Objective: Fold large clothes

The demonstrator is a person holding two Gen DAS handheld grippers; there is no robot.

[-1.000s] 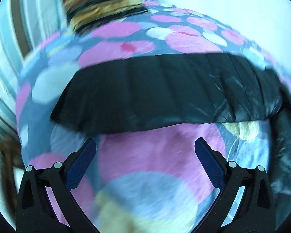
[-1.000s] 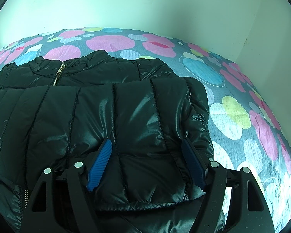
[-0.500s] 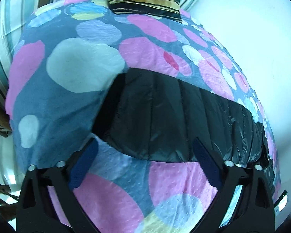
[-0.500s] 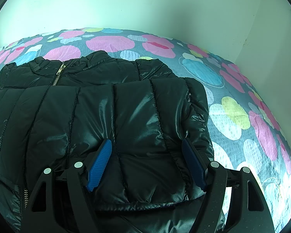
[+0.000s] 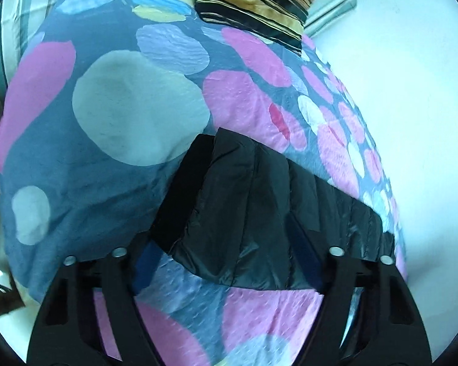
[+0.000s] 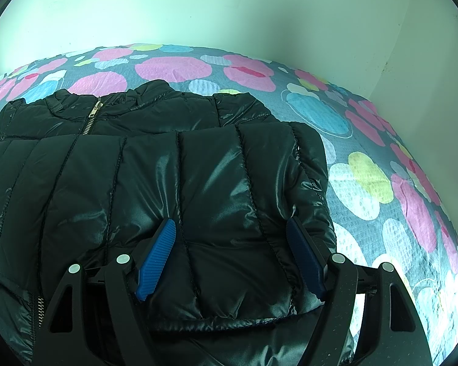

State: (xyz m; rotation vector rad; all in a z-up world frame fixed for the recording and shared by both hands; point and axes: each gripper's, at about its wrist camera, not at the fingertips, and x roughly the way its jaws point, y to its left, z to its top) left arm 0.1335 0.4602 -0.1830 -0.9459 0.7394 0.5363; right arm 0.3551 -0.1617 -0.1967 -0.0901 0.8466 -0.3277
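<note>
A shiny black quilted puffer jacket (image 6: 113, 167) lies on a bed with a grey cover printed with pink, blue and yellow spots (image 6: 381, 183). One sleeve (image 6: 244, 207) is folded across the body. My right gripper (image 6: 229, 259) is open, its blue pads either side of the sleeve's cuff end. In the left wrist view the jacket's other end (image 5: 259, 213) lies over the bed cover (image 5: 122, 113). My left gripper (image 5: 226, 259) is open, its jaws straddling that end.
A striped yellow and black pillow (image 5: 256, 3) lies at the head of the bed. Striped curtains (image 5: 3, 36) hang at the left. A white wall (image 6: 229, 9) runs along the far side of the bed. The bed's edge drops off at the left.
The left gripper has swung round and moved in over the end of the jacket, which now lies between its jaws. The right gripper has stayed still.
</note>
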